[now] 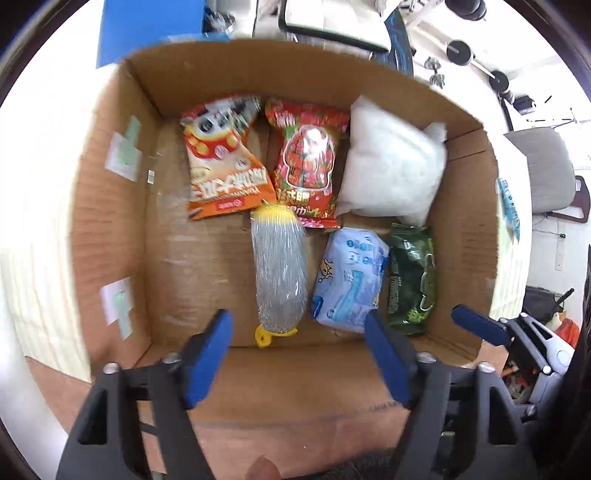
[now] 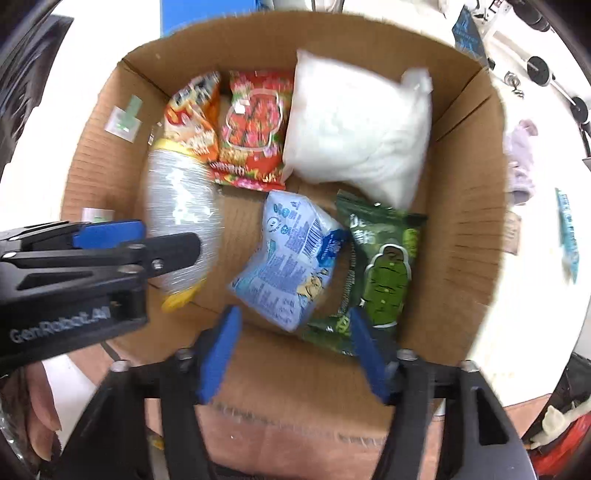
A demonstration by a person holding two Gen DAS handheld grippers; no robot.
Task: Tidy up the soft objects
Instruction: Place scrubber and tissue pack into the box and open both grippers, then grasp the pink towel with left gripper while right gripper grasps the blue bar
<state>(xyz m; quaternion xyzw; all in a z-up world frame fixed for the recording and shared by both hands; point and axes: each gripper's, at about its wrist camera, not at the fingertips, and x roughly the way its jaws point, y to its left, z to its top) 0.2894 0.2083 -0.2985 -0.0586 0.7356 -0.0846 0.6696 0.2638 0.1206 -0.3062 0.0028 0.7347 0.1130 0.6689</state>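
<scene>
An open cardboard box [image 1: 110,206] [image 2: 465,229] holds several soft packs. At the back lie an orange pack [image 1: 221,158] [image 2: 192,122], a red pack [image 1: 310,162] [image 2: 255,125] and a white pillow-like bag [image 1: 391,162] [image 2: 358,129]. In front lie a silver mesh roll with yellow ends [image 1: 280,273] [image 2: 181,214], a light blue tissue pack [image 1: 351,280] [image 2: 291,258] and a dark green pack [image 1: 412,280] [image 2: 384,266]. My left gripper [image 1: 299,328] [image 2: 122,236] is open and empty above the box's near wall. My right gripper [image 2: 295,325] is open and empty just over the blue and green packs.
The box stands on a white table [image 2: 546,295]. A blue box [image 1: 147,26] stands behind it. A lilac cloth [image 2: 521,162] and a teal packet [image 2: 569,232] [image 1: 509,206] lie on the table to the right. A grey chair [image 1: 546,170] stands further right.
</scene>
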